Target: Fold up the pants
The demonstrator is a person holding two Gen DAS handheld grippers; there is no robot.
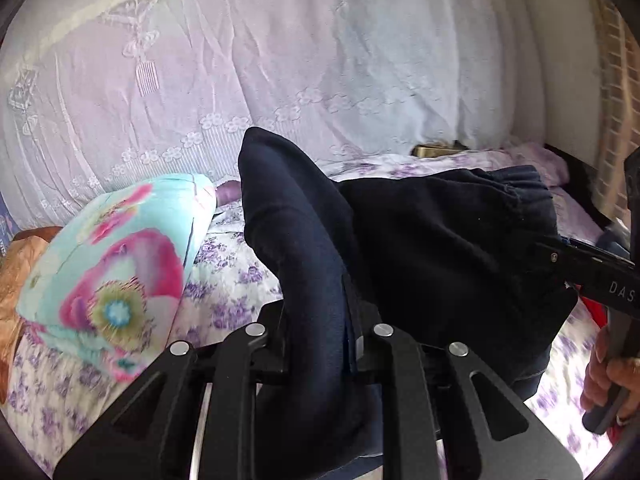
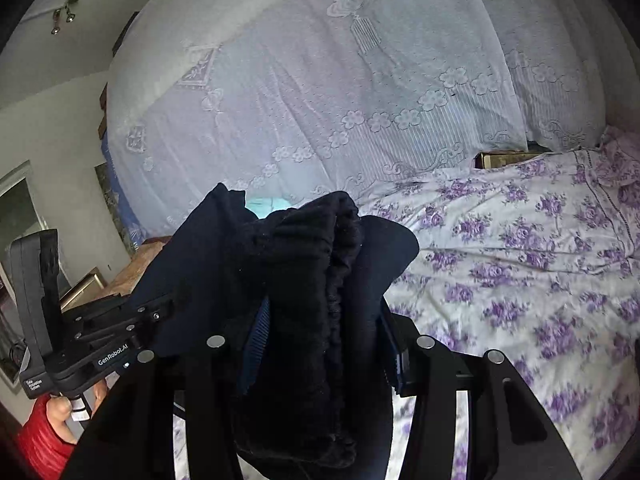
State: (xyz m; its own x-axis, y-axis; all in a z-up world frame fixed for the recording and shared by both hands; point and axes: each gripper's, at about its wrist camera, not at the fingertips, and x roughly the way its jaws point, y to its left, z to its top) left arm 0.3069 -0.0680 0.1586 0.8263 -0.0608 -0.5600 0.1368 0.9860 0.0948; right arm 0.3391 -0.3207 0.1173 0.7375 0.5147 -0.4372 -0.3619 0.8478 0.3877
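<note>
Dark navy pants (image 1: 440, 248) hang lifted above the bed, stretched between both grippers. In the left wrist view my left gripper (image 1: 320, 320) is shut on a fold of the pants cloth, which rises in a hump past the fingers. The elastic waistband (image 1: 520, 188) shows at the right, where my right gripper (image 1: 556, 258) bites the cloth. In the right wrist view my right gripper (image 2: 324, 344) is shut on the thick gathered waistband (image 2: 336, 280), blue pads (image 2: 256, 336) pressing it. My left gripper (image 2: 156, 314) holds the pants' left end.
A bed with a purple-flowered sheet (image 2: 520, 260) lies below. A white lace cover (image 2: 320, 80) rises behind it. A teal flowered pillow (image 1: 112, 272) lies at the left. A person's hand (image 1: 612, 372) and a red sleeve (image 2: 44, 440) hold the grippers.
</note>
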